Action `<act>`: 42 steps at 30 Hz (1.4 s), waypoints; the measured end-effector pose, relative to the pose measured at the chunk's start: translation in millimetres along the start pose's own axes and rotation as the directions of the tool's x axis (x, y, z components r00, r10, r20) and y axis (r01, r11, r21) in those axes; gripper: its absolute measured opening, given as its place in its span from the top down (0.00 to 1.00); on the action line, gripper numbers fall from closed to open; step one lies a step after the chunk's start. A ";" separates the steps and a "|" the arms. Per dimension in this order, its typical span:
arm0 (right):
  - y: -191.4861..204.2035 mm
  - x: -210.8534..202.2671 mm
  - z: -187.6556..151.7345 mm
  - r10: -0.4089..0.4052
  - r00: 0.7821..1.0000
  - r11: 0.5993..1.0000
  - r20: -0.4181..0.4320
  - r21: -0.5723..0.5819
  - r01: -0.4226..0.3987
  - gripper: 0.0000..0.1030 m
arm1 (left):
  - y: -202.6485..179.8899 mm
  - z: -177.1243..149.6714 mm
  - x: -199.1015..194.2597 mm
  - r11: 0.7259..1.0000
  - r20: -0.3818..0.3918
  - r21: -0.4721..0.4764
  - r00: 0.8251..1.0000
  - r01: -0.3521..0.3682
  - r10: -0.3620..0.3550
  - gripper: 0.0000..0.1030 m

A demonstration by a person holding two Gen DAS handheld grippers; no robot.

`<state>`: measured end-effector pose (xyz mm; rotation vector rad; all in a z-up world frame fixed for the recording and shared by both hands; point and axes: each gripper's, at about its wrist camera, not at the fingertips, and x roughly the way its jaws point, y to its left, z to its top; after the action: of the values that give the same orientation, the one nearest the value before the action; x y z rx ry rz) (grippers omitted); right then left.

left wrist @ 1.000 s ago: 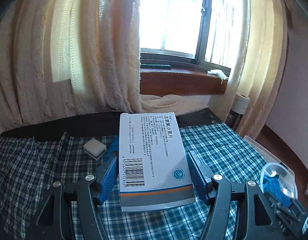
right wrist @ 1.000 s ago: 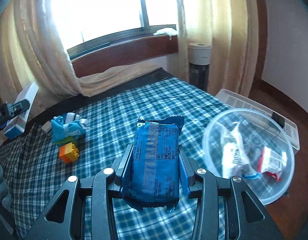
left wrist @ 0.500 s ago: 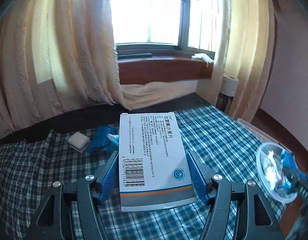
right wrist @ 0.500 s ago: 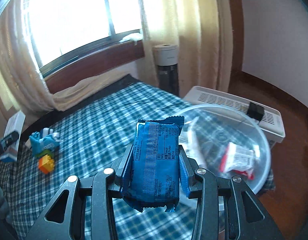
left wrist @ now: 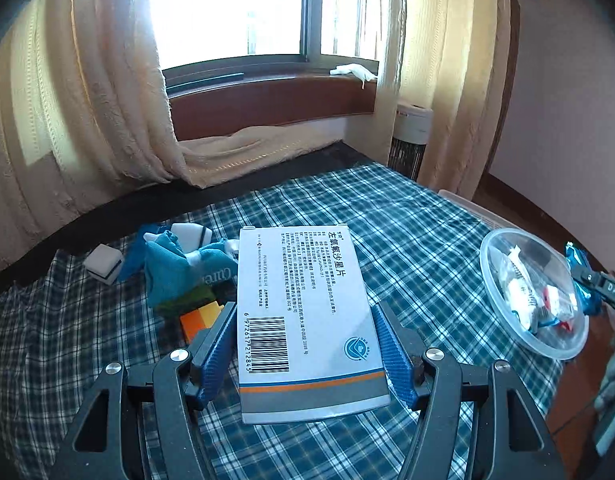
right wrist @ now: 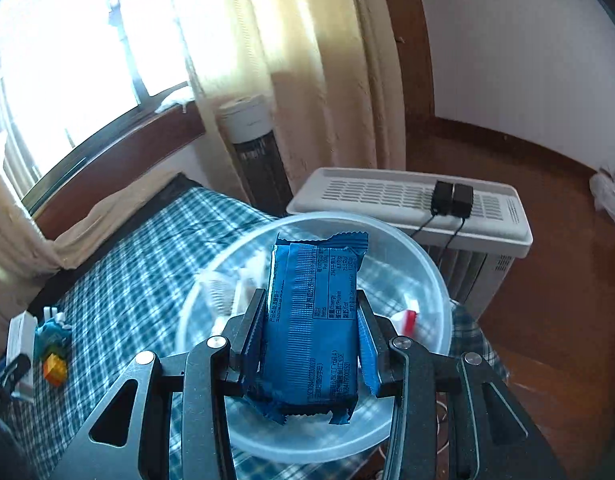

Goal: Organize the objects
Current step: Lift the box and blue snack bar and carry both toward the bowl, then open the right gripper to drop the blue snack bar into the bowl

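Observation:
My left gripper (left wrist: 305, 344) is shut on a white medicine box (left wrist: 303, 312) with a barcode, held above the checked bedspread (left wrist: 407, 240). My right gripper (right wrist: 309, 332) is shut on a blue snack packet (right wrist: 313, 320) and hangs over the clear plastic bowl (right wrist: 423, 272). That bowl (left wrist: 503, 324) sits at the bed's right edge and holds small white and red sachets (left wrist: 523, 292). In the left wrist view the right gripper (left wrist: 587, 284) with its blue packet shows beside the bowl. On the bed lie a blue cloth toy (left wrist: 171, 264), coloured building blocks (left wrist: 201, 314) and a small white block (left wrist: 105, 262).
A white slotted appliance (right wrist: 407, 204) with black adapters stands beside the bed. A tall cylindrical heater (right wrist: 255, 148) stands by the curtains (left wrist: 87, 100). Wooden floor (right wrist: 547, 240) lies to the right, the windowsill (left wrist: 267, 96) beyond the bed.
Both grippers swung right. The right one, still holding the packet, came over the bowl. The left one sank a little, bringing the toys and bowl closer in view.

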<state>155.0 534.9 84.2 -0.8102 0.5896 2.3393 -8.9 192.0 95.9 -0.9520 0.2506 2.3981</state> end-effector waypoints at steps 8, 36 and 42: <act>9.3 28.1 13.3 0.028 0.999 0.999 -0.022 -0.041 -0.029 0.59 | -8.8 1.9 2.0 1.000 -0.016 -0.002 1.000 -0.002 0.002 0.33; -23.1 16.2 7.1 0.096 0.995 0.995 0.028 -0.014 -0.096 0.49 | -79.5 9.6 22.8 0.995 -0.092 0.060 0.993 0.083 -0.078 0.33; -37.3 -2.0 5.3 0.106 0.992 0.994 0.069 -0.010 -0.106 0.49 | -106.5 12.7 34.2 0.986 -0.126 0.068 0.982 0.149 -0.140 0.33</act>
<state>178.4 564.4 81.5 -0.7127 0.6090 2.4561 21.5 299.8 84.7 -1.0444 0.3065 2.1866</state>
